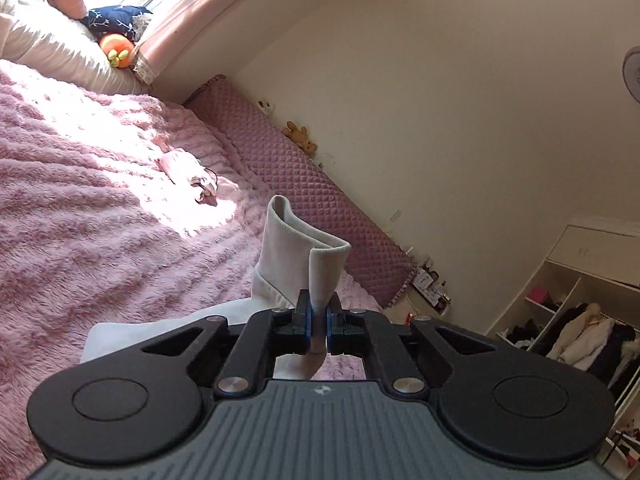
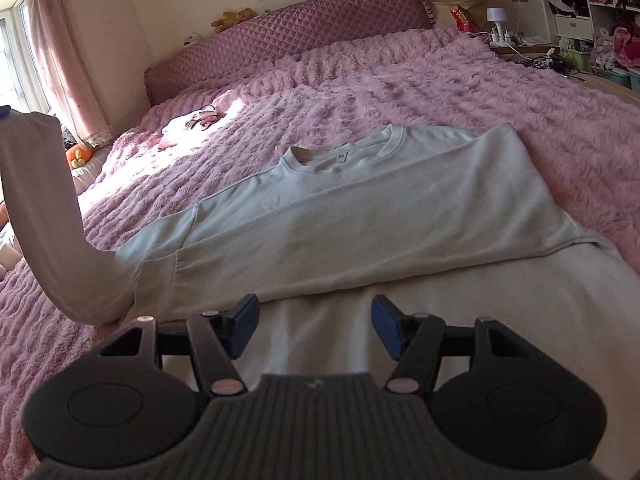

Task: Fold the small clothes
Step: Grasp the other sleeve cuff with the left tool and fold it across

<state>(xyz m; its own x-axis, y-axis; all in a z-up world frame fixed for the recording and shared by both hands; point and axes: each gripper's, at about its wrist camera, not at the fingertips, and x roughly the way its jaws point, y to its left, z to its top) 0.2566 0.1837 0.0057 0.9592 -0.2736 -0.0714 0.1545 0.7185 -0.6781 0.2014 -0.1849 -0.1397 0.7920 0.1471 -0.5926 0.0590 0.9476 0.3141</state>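
A pale long-sleeved sweatshirt [image 2: 360, 216] lies flat on the pink fluffy bedspread [image 2: 440, 92], neck away from me. One sleeve is folded across its body. My left gripper [image 1: 318, 312] is shut on the cuff [image 1: 304, 248] of the other sleeve and holds it lifted above the bed. That raised sleeve [image 2: 40, 208] shows at the left of the right wrist view. My right gripper [image 2: 314, 320] is open and empty, just above the sweatshirt's lower part.
A small crumpled pink garment [image 2: 192, 122] lies in the sunlit patch near the quilted purple headboard [image 2: 280, 40]. Pillows and an orange plush toy [image 1: 116, 50] sit by the window. A cluttered nightstand [image 2: 516, 40] and open wardrobe [image 1: 580, 332] stand beyond the bed.
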